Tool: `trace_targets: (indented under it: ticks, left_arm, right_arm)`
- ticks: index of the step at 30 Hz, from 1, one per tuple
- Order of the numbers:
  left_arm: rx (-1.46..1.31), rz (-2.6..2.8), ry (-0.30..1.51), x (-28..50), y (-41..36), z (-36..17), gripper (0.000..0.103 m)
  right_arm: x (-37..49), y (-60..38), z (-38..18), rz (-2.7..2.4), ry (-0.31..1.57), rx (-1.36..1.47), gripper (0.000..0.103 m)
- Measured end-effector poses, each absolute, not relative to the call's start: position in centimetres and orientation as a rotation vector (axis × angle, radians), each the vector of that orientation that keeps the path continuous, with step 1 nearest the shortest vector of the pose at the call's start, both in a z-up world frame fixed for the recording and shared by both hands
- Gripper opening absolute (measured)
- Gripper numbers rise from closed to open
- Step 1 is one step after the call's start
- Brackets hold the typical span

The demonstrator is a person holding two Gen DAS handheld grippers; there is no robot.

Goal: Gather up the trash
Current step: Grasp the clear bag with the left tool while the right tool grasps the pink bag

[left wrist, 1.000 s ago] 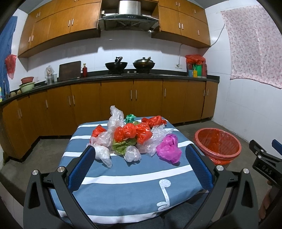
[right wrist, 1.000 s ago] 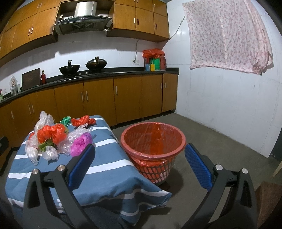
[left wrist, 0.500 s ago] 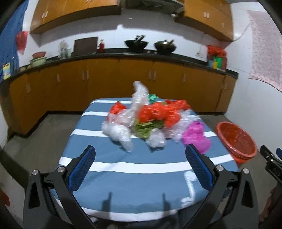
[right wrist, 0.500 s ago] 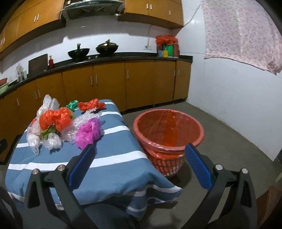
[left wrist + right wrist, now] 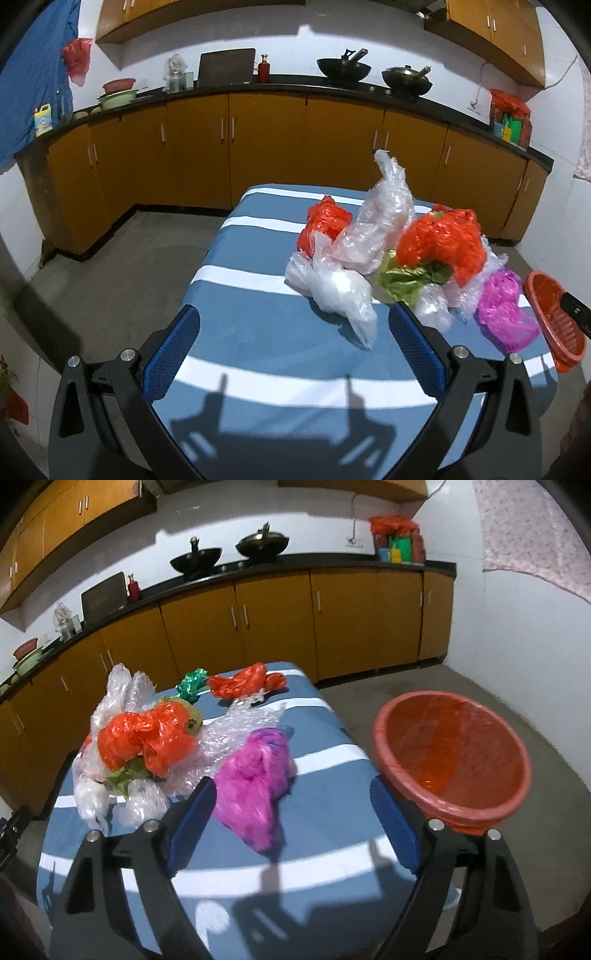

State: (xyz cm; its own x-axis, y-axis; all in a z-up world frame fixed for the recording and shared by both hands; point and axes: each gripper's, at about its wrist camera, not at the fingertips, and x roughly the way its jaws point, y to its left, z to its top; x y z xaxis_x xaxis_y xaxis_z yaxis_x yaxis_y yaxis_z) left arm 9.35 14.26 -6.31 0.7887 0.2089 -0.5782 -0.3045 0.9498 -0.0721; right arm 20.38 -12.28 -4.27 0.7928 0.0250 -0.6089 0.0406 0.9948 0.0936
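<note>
Lying between spread right fingers point(image 5: 393, 829): pink bag point(image 5: 255, 788).

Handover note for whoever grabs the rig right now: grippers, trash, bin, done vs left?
Left gripper: open, empty, above the striped table, facing the clear bag.
Right gripper: open, empty, over the pink bag.
Pile of red, clear, green and pink bags sits on the table.
Red basket stands on the floor beside the table; only its liner visible inside.
Done: nothing binned.
Left: every bag.

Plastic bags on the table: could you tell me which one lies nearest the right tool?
The magenta bag, lying right before the open right tool, apart from the orange-and-clear heap to its left.
</note>
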Motion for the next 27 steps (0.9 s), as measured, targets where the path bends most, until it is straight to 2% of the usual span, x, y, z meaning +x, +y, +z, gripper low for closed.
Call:
trace_targets:
  ticks: [12, 24, 25, 27]
  left_arm:
    - [-0.196, 0.23, 0.698, 15.3, 13.8, -9.1, 0.099]
    - [-0.256, 0.26, 0.827, 18.7, 14.5, -12.4, 0.079]
    - [-0.263, 0.258, 0.832, 18.8, 14.5, -12.5, 0.074]
    - [-0.279, 0.244, 0.84, 18.9, 14.7, -12.7, 0.067]
  right_arm:
    - [28.4, -10.0, -8.1, -0.014, 0.776, 0.104, 0.083]
    - [30.5, -9.5, -10.6, 0.044, 0.852, 0.13, 0.083]
    - [30.5, -9.5, -10.8, 0.048, 0.859, 0.134, 0.081]
    - [30.6, -9.6, -11.3, 0.068, 0.875, 0.145, 0.07]
